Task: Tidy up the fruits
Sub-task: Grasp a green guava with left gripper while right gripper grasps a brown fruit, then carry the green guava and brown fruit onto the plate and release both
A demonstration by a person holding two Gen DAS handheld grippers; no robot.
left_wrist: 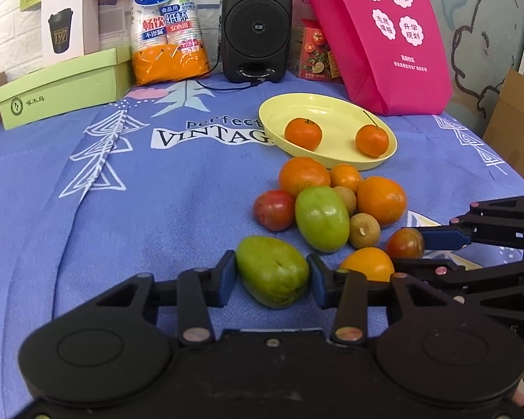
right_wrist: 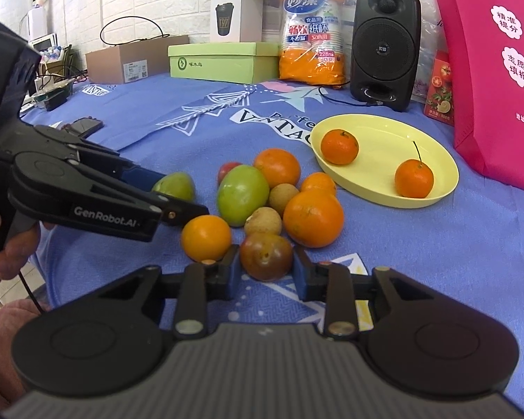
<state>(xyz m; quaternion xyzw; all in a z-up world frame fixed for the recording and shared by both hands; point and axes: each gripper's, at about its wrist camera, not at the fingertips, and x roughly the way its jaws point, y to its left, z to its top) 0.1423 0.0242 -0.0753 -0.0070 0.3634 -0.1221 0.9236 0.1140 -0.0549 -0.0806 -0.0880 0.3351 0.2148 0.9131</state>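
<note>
Left gripper (left_wrist: 271, 274) low over the blue printed cloth (left_wrist: 87, 209) on the desk, fingers (left_wrist: 227, 276) closed against both sides of a green mango-like fruit (left_wrist: 272, 272) that rests on the cloth at the near edge of the fruit pile. Right gripper (right_wrist: 266, 265) just beside it, fingers (right_wrist: 302, 272) on either side of a dark red-brown tomato-like fruit (right_wrist: 266, 256), touching or nearly touching its flanks; cannot tell for certain whether firmly clamped. Immediately left of that fruit, a yellow-orange citrus (right_wrist: 206, 237), touching the right gripper's left finger. Behind these, a tight cluster: large green fruit (right_wrist: 242, 195), two small tan longans (right_wrist: 263, 221), big orange (right_wrist: 312, 218), a second orange (right_wrist: 277, 167), a small tangerine (right_wrist: 318, 184) and a red fruit (right_wrist: 227, 171) partly hidden at the back. Beyond the pile, a pale yellow plate (right_wrist: 433, 150) holding two stemmed tangerines, one near its left rim (right_wrist: 339, 146), one toward its near right side (right_wrist: 414, 178), well apart from each other. At the rear of the desk, a black speaker (left_wrist: 256, 24), a pack of paper cups (left_wrist: 166, 24), a green shoebox (left_wrist: 63, 90) and a pink tote bag (left_wrist: 384, 35).
</note>
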